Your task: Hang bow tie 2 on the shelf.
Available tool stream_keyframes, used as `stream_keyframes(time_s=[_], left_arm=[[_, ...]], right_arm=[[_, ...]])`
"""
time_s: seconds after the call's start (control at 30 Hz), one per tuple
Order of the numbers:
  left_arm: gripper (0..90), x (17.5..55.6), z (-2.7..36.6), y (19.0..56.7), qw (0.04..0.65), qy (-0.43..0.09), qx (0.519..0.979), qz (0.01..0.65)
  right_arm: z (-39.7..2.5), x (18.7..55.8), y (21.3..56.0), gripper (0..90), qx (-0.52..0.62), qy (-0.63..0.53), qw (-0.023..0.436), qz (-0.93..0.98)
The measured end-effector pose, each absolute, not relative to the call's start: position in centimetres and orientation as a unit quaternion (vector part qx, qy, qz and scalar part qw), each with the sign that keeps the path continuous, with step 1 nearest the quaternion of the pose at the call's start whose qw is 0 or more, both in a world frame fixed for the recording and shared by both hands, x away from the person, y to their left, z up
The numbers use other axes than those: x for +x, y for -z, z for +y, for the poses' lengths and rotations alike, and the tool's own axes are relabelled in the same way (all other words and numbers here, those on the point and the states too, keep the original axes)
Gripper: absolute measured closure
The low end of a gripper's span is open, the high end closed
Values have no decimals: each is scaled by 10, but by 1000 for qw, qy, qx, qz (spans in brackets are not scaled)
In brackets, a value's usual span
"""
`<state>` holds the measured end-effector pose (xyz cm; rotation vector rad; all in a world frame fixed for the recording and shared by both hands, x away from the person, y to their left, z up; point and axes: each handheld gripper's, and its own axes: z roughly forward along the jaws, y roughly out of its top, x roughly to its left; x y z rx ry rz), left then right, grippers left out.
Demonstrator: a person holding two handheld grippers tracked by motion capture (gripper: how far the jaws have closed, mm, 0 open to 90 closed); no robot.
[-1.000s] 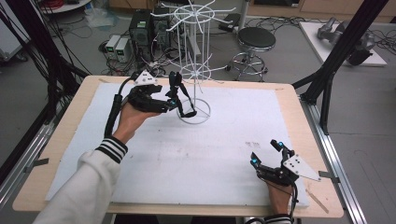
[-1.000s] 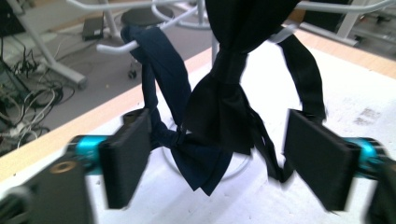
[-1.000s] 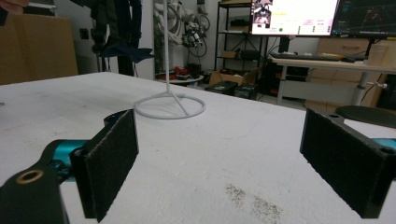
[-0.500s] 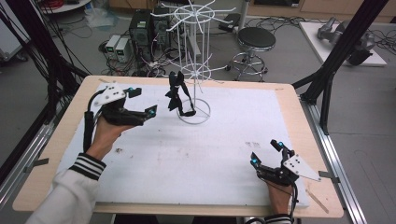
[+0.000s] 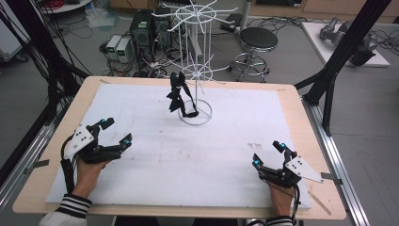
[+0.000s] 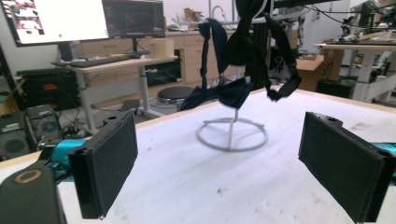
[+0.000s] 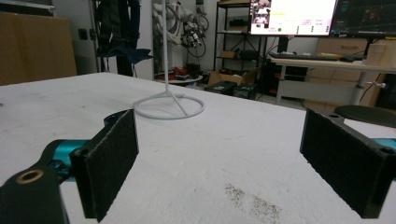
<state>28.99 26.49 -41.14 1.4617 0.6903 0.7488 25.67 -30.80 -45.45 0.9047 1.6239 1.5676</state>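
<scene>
A white wire rack stands on its ring base at the middle back of the white mat. A dark bow tie with its strap hangs from a lower arm of the rack; it also hangs ahead in the left gripper view and at the upper left in the right gripper view. My left gripper rests open at the front left of the mat, nothing between its pads. My right gripper lies open at the front right, its pads bare too.
The white mat covers a wooden table. Black frame posts rise at both sides. A stool, computer boxes and cables sit on the floor beyond the far edge. A faint smudge marks the mat.
My left gripper let go of the bow tie at the rack and drew back toward the front left of the mat, now open. The right gripper has stayed put.
</scene>
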Motion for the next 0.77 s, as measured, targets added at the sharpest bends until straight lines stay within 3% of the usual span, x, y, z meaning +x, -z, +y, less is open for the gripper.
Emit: stream_keyframes(time_s=[0.23,0.77], left_arm=[[115,284,272,434,655,-322,612,305],[115,284,272,454,648,-335,604,320]], right_arm=[[-308,256,455,109,351,-604,348,625],[-309,256,455,109,350,-606,349,624]])
